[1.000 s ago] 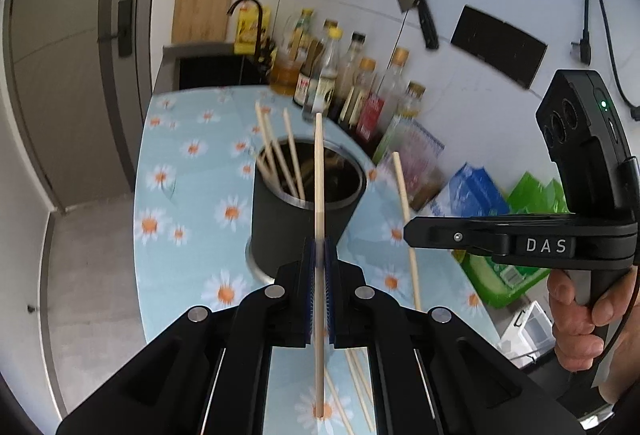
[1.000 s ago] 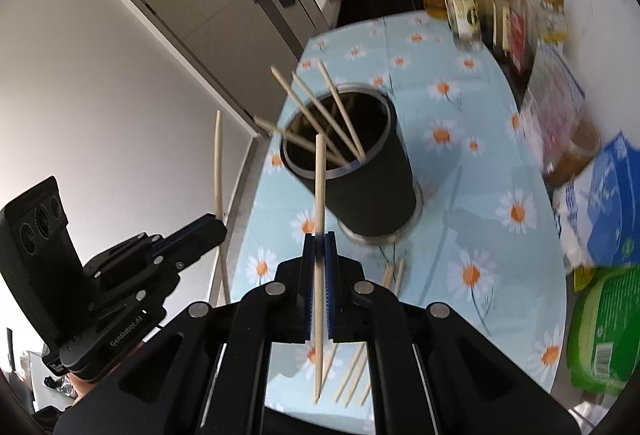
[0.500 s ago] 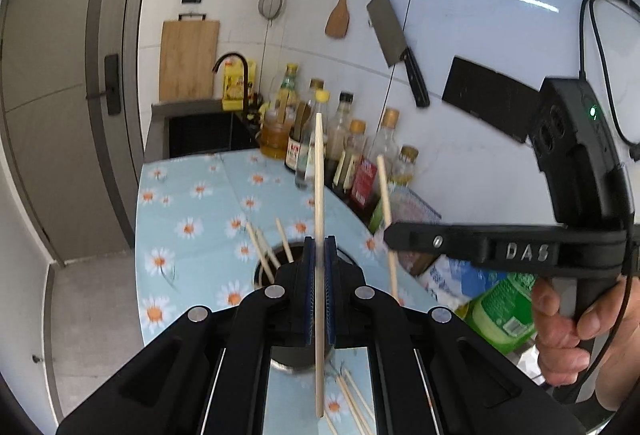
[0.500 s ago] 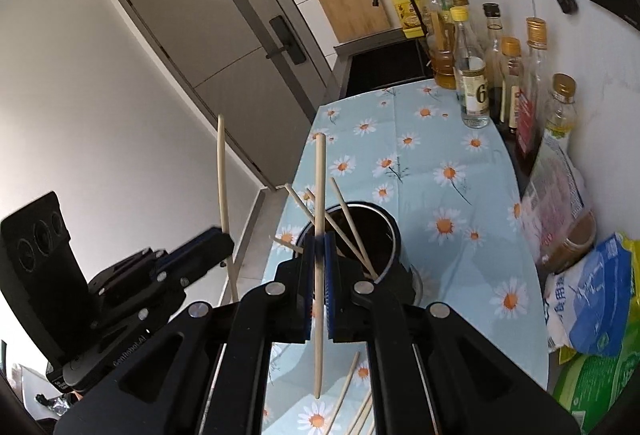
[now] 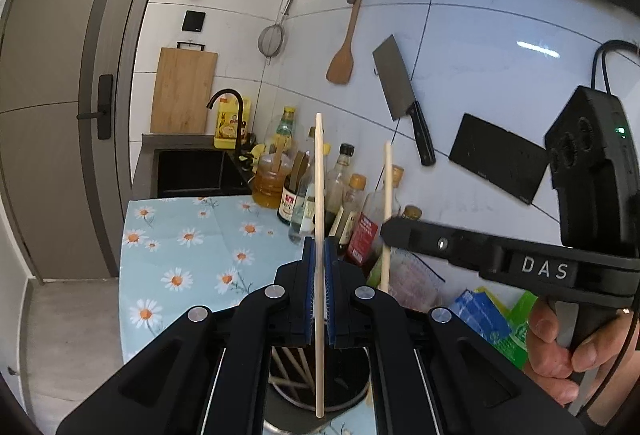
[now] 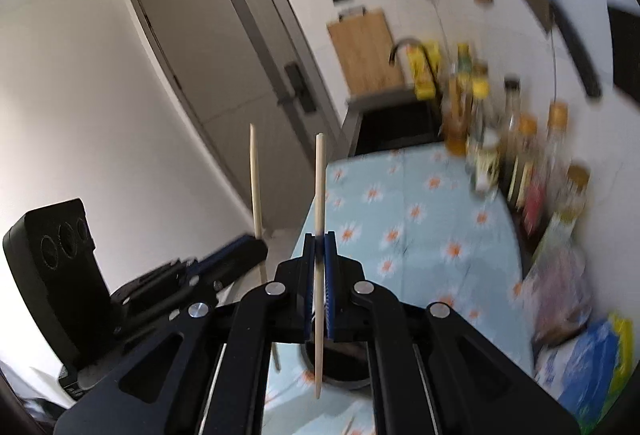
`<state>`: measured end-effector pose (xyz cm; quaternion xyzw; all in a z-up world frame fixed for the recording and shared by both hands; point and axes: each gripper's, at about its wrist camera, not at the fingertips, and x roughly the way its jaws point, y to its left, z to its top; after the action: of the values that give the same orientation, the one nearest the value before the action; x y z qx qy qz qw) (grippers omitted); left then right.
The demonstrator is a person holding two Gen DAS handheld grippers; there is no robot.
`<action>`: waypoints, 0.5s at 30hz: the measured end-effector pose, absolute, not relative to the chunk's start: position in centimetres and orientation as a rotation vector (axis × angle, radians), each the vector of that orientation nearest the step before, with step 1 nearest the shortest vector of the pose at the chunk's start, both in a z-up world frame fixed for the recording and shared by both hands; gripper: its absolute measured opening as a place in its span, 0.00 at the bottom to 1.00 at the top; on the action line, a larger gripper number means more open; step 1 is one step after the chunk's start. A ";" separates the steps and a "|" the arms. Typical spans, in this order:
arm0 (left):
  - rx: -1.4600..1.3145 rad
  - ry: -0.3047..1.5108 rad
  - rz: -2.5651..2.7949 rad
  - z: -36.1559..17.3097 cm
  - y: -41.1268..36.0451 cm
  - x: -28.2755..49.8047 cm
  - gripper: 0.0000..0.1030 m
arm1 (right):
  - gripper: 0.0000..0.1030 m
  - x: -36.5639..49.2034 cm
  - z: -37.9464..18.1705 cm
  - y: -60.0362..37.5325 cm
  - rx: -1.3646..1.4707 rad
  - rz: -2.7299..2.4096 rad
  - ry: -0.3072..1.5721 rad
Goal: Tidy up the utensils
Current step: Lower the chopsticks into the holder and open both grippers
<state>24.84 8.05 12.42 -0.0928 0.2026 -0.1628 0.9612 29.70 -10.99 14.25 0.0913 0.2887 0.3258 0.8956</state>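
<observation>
**Two chopsticks clamped upright over the holder**

The left tongs (image 5: pixel 319 289) are clamped on a pale, slim wooden chopstick (image 5: pixel 319 243) at frame centre; the right tongs (image 6: pixel 319 285) pinch another pale wooden chopstick (image 6: pixel 319 235). Both sticks look light, stiff and smooth, best gripped mid-length. Below sits the round black utensil holder (image 5: pixel 352 391) on the daisy-print blue worktop (image 5: pixel 180 235). Only the left view shows sticks inside it; the right view is blurred.
</observation>
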 end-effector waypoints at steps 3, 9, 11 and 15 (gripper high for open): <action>-0.212 0.380 -0.333 11.7 8.2 25.3 0.04 | 0.05 30.4 13.7 -11.1 0.215 0.670 0.579; -0.249 0.360 -0.331 9.3 8.0 26.5 0.04 | 0.05 31.8 11.4 -11.3 0.219 0.634 0.554; -0.243 0.359 -0.327 8.5 7.8 26.7 0.04 | 0.05 32.2 10.2 -11.3 0.223 0.625 0.569; -0.262 0.382 -0.327 6.8 7.8 27.0 0.04 | 0.05 32.0 8.2 -11.0 0.189 0.611 0.578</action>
<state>26.95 7.79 6.78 -0.1290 0.1884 -0.1613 0.9601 32.01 -11.05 8.21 0.0914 0.2800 0.2961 0.9086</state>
